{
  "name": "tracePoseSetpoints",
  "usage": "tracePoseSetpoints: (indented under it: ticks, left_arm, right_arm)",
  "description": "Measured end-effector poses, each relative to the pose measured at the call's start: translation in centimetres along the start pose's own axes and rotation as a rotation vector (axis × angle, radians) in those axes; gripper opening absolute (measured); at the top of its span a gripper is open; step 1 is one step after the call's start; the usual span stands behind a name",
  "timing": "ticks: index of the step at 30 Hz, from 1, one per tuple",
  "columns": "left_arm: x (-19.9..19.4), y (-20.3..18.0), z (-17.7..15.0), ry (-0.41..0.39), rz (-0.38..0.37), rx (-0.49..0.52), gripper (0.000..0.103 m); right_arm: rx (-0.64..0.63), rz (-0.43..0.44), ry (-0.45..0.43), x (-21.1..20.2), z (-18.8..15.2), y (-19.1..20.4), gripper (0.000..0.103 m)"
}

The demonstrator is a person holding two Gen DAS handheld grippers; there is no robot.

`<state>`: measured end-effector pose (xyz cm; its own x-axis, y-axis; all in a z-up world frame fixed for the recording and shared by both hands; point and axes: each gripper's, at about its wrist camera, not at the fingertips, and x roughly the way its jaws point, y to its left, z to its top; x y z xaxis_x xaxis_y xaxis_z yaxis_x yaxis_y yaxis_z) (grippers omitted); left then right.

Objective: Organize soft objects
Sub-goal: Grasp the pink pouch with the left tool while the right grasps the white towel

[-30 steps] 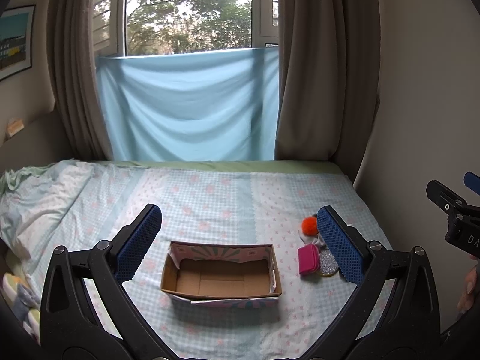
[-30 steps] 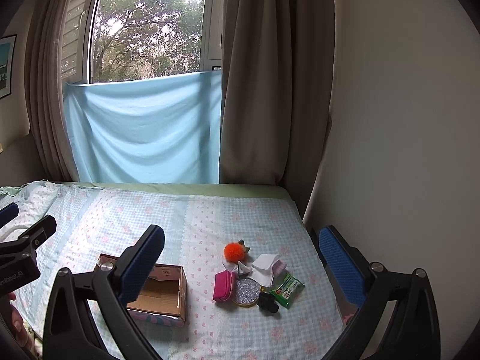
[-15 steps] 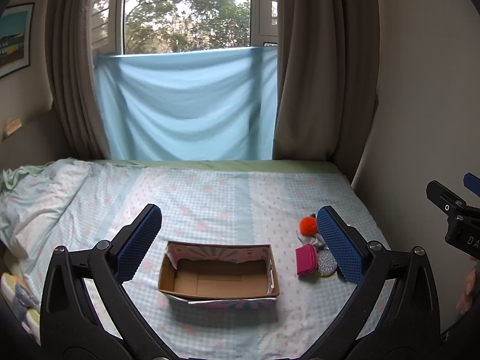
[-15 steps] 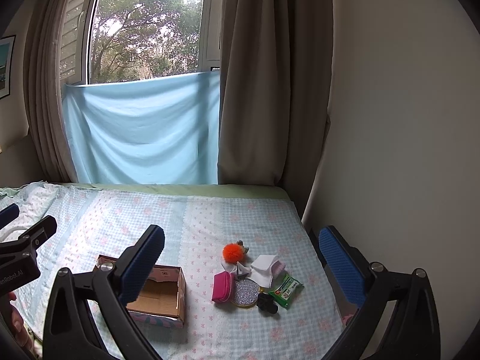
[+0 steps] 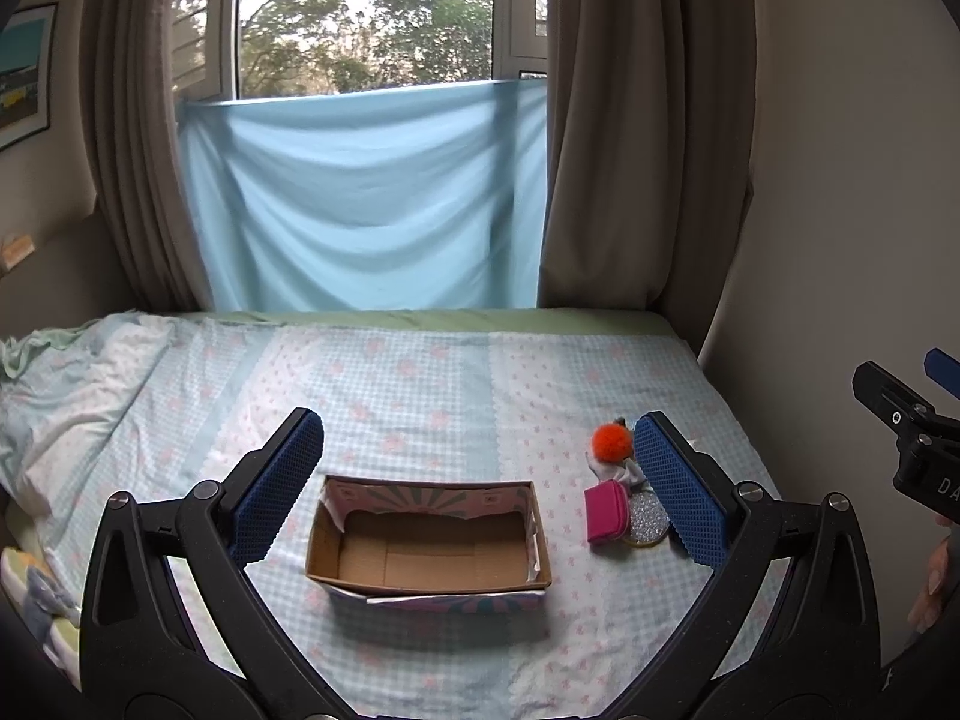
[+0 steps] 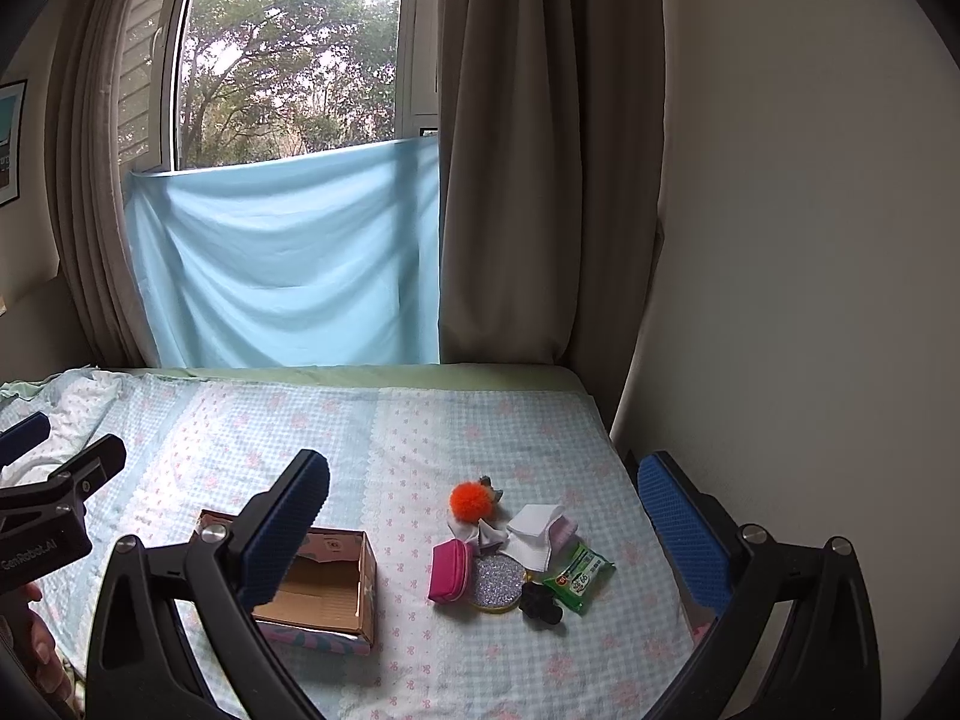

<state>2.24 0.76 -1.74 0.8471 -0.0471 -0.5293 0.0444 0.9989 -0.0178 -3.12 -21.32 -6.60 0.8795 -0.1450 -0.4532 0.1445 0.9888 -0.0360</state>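
White lettering "GenRobot.AI" on the black body of the left hand-held gripper (image 6: pixel 42 546), white letters "DA", cut off at the frame edge, on the right hand-held gripper (image 5: pixel 927 468), green packet (image 6: pixel 579 577) print too small to read

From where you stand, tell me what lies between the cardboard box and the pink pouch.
Nothing: only bare checked bedsheet separates the cardboard box from the pink pouch. The right wrist view shows that gap plainly, and the left wrist view agrees.
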Motion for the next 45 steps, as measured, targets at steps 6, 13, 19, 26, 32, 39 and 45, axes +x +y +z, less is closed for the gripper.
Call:
tracePoseSetpoints:
  ticks: [6, 13, 19, 26, 32, 39, 45]
  left_arm:
    - [2.7, -1.6, -0.3, 0.083, -0.068, -0.003, 0.102]
    - [9.7, -5.8, -1.9, 0.259, -0.177, -0.034, 0.102]
    - [17.8, -10.3, -4.3, 0.409, -0.221, -0.055, 0.102]
    - [27.3, -14.2, -8.8, 0.541, -0.235, -0.112, 0.102]
    - [34.4, -16.8, -13.0, 0.604, -0.230, -0.106, 0.102]
    - [41.5, -17.7, -18.6, 0.687, -0.243, -0.155, 0.102]
    - [45.6, -16.5, -22.1, 0.717, -0.242, -0.259, 0.102]
  right_arm:
    - [0.005, -0.009, 0.064, 1.5, -0.8, -1.4, 0.103]
    - [-0.020, -0.009, 0.170, 6.3, -1.5, -5.7, 0.103]
    - [-0.049, 0.039, 0.242, 13.8, -1.8, -10.0, 0.103]
    - [-0.085, 0.106, 0.360, 25.4, -4.9, -13.5, 0.103]
    - [-0.097, 0.143, 0.436, 33.9, -8.6, -15.2, 0.103]
    - [-0.165, 0.195, 0.474, 40.7, -13.0, -15.1, 0.102]
    - [-0.257, 0.223, 0.483, 45.1, -16.0, -13.6, 0.092]
